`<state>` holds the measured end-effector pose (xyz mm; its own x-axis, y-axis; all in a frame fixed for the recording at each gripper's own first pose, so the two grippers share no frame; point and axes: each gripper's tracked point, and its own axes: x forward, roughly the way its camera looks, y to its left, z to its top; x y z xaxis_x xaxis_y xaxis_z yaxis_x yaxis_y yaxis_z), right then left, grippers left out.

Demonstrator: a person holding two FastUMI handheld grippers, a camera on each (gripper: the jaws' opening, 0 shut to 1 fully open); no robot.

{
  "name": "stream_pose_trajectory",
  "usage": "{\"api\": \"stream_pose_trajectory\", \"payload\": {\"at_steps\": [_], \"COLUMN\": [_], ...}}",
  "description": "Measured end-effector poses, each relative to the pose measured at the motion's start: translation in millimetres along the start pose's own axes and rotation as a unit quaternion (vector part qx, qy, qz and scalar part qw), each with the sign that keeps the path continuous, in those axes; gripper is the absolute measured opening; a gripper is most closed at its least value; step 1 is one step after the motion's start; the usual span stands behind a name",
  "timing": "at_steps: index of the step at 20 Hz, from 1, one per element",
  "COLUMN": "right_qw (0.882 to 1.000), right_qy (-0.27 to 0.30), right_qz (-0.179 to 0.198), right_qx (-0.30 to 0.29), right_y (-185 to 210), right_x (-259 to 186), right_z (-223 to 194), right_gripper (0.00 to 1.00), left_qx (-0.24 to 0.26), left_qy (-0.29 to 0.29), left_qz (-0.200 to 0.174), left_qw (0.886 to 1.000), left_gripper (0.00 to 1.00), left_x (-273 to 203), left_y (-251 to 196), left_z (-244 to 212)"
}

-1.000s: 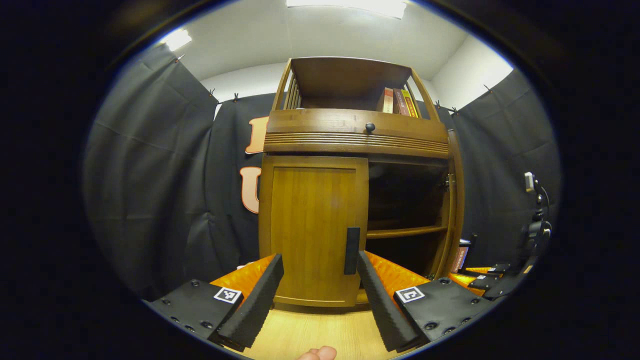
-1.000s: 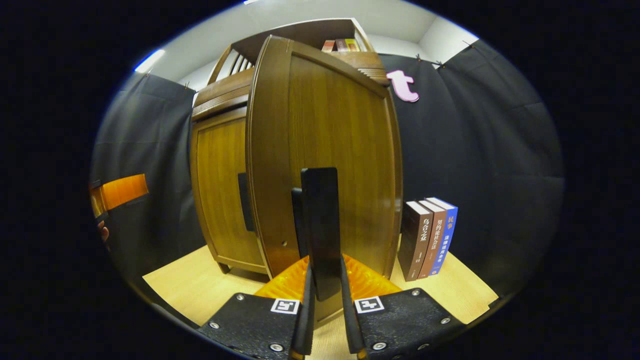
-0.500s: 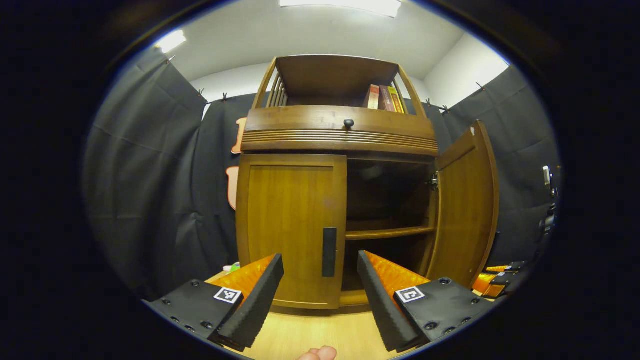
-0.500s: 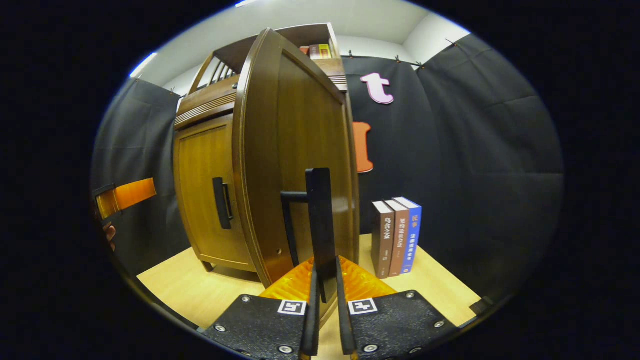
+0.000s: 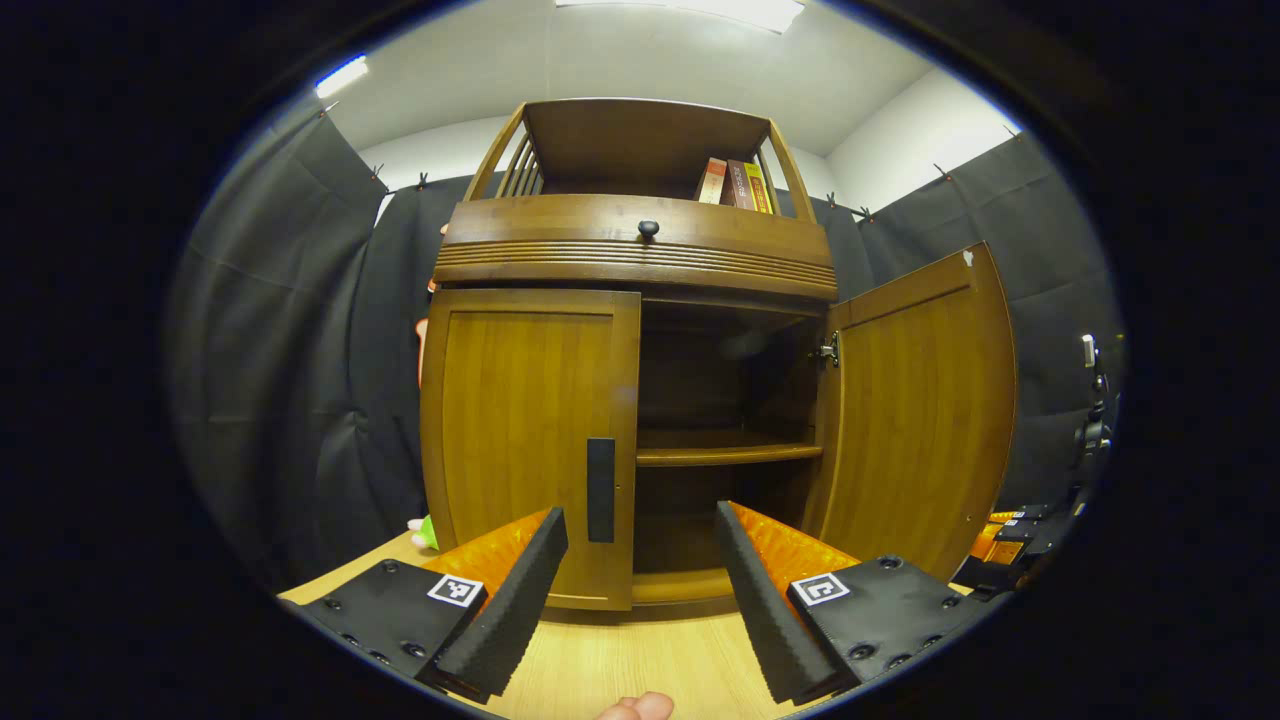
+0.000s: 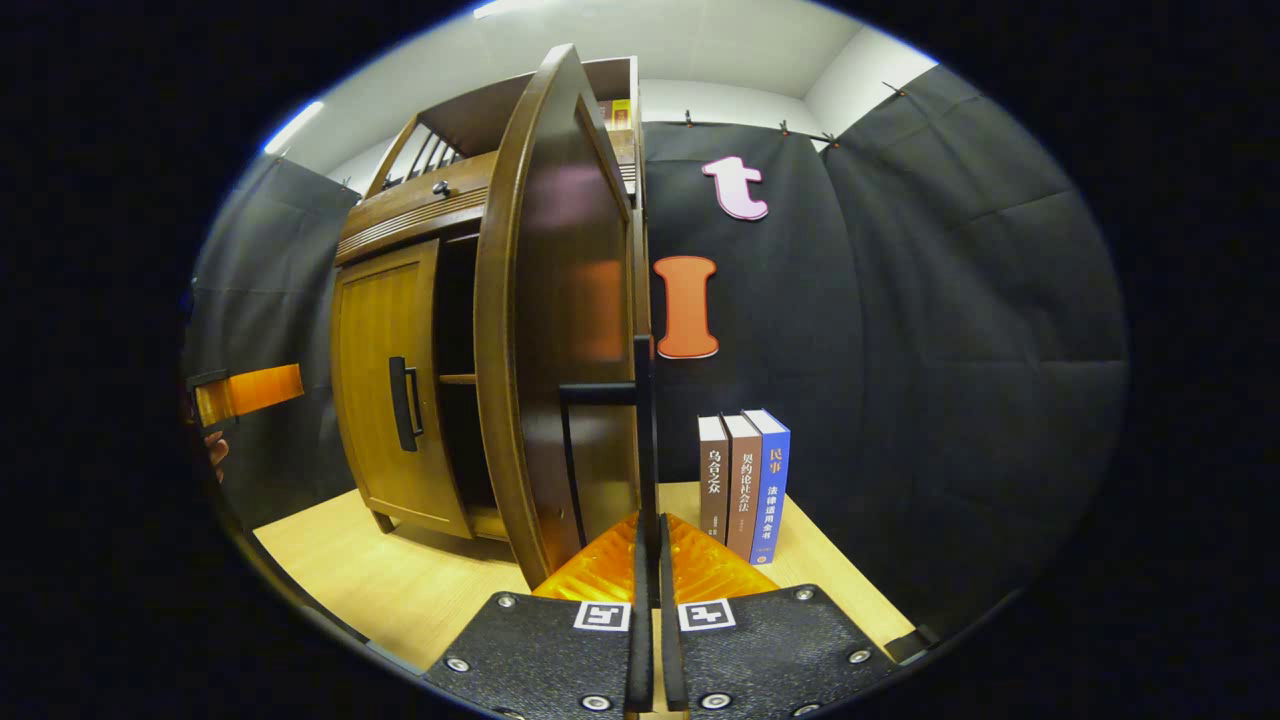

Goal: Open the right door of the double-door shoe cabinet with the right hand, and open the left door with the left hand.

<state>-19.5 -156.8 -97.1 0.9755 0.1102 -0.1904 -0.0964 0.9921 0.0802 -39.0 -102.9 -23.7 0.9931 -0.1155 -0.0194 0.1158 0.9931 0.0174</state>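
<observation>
step: right gripper clamped on right handle, right door wide open | next: left gripper, fingers apart, should close around left handle squarely, then pull along hinge arc | left door closed | near: books on worktop, not blocking

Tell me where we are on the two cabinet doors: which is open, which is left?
Done: the right door stands swung wide, showing the inner shelf. In hand: the right gripper is shut on the right door's handle. Left: the left door is closed, its handle untouched; the left gripper is open, short of that handle.
</observation>
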Motion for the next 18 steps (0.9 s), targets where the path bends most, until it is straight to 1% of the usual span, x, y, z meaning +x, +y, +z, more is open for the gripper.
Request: {"api": "stream_pose_trajectory", "payload": {"at_steps": [1,2,3,5,7,9,11,13,14,16,18], "right_qw": [1.000,1.000,1.000,0.999,0.999,0.999,0.999,1.000,1.000,0.999,0.999], "right_qy": [0.001,-0.001,0.000,-0.004,-0.011,-0.014,-0.014,-0.010,-0.002,0.020,0.036], "right_qz": [0.010,0.018,0.025,0.037,0.040,0.037,0.031,0.016,0.008,0.004,-0.004], "right_qx": [0.002,0.006,0.010,0.011,0.022,0.028,0.014,0.018,0.026,0.039,0.037], "right_y": [-5.9,-12.2,-16.5,-21.9,-23.8,-23.9,-24.9,-30.9,-34.0,-29.9,-23.3], "right_x": [-0.3,1.4,2.3,3.0,2.6,0.8,-4.4,-14.1,-21.2,-39.9,-60.8], "right_z": [-0.5,0.3,0.0,0.6,3.0,1.8,2.0,3.2,2.0,-2.4,-2.3], "right_gripper": [0.04,0.00,0.04,0.04,0.04,0.04,0.04,0.05,0.05,0.05,0.05], "left_qx": [-0.002,-0.003,-0.006,-0.015,-0.019,-0.016,-0.015,-0.018,-0.019,-0.020,-0.018], "left_qy": [0.001,0.004,0.006,0.006,0.008,0.011,0.012,0.016,0.017,0.023,0.027], "left_qz": [0.001,0.003,0.005,0.002,0.001,0.002,0.004,0.006,0.008,0.010,0.012], "left_qw": [1.000,1.000,1.000,1.000,1.000,1.000,1.000,1.000,1.000,0.999,0.999], "left_gripper": [0.94,0.94,0.94,0.94,0.94,0.94,0.94,0.94,0.94,0.94,0.94], "left_x": [-0.5,-0.4,-1.0,-2.0,-1.1,-0.1,-0.4,-1.0,0.6,4.2,6.8], "left_y": [-0.4,-0.4,-0.4,-2.5,-2.5,0.0,3.1,5.8,7.2,10.0,14.7], "left_z": [-1.0,-4.2,-5.5,-4.6,-5.7,-8.3,-9.2,-12.1,-13.9,-16.8,-19.3]}}
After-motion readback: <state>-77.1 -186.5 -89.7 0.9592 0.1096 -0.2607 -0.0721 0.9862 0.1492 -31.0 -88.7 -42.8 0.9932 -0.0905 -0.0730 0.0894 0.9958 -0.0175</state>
